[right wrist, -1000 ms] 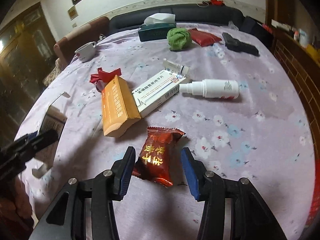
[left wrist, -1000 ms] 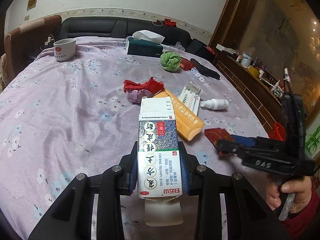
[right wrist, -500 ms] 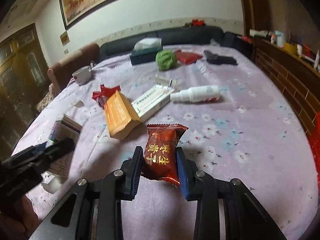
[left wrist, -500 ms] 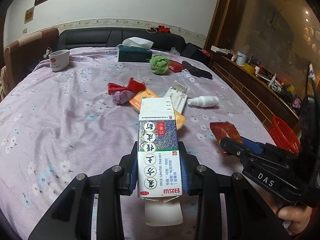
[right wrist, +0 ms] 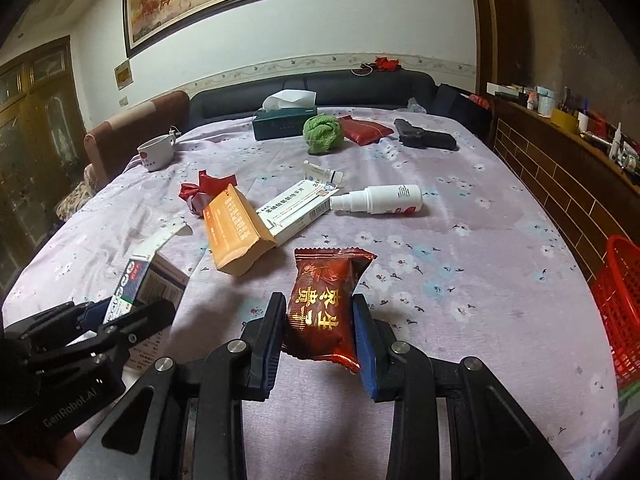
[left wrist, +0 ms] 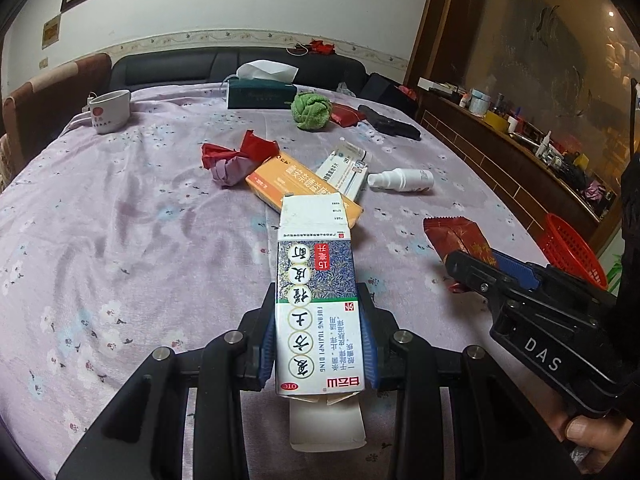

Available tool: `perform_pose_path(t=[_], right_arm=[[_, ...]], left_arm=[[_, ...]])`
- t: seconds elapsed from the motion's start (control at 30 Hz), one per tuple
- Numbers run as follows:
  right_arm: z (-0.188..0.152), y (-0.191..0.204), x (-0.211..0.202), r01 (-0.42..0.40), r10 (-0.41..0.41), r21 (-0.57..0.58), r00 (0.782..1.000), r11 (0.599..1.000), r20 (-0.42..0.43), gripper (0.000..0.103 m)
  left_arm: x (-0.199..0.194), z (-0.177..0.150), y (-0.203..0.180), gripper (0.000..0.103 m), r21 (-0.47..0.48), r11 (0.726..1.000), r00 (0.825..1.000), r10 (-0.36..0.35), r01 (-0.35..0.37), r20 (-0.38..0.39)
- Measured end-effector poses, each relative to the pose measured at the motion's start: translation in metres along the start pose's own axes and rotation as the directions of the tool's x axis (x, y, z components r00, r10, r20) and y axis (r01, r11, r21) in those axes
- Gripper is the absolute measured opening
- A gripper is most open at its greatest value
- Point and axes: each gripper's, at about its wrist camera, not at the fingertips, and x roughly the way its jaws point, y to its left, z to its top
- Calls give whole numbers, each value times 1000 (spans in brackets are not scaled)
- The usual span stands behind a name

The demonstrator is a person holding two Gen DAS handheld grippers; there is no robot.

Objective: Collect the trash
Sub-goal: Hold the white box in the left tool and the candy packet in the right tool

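Observation:
My left gripper (left wrist: 319, 296) is shut on a white, blue and green medicine carton (left wrist: 316, 272), which sticks out forward with its end flap open. In the right wrist view this carton (right wrist: 156, 276) shows at the lower left, held in the left gripper (right wrist: 120, 314). My right gripper (right wrist: 317, 304) is shut on a dark red snack packet (right wrist: 326, 280), held just above the lilac flowered tablecloth (right wrist: 460, 248). From the left wrist view, the packet (left wrist: 452, 232) pokes out of the right gripper (left wrist: 486, 264), which a hand holds at the right edge.
Mid-table lie an orange box (right wrist: 236, 232), a white box (right wrist: 296, 208), a white spray bottle (right wrist: 380, 200) and a crumpled red wrapper (right wrist: 204, 188). Farther back are a green cloth ball (right wrist: 322, 132), a tissue box (right wrist: 284, 120) and a cup (right wrist: 156, 152). A red basket (right wrist: 620, 308) stands off the right edge.
The right gripper's jaws closed on the red packet and lifted it off the cloth. Both views tilted up. The left gripper kept its hold on the carton.

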Motion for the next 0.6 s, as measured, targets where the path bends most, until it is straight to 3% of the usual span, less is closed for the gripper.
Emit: perform_pose_path(t=[0.6], right_arm=[[1, -1, 5, 19, -19, 1, 1000, 1000, -25, 35]], left_arm=[[5, 0, 2, 33, -11, 1000, 1000, -17, 17, -21]])
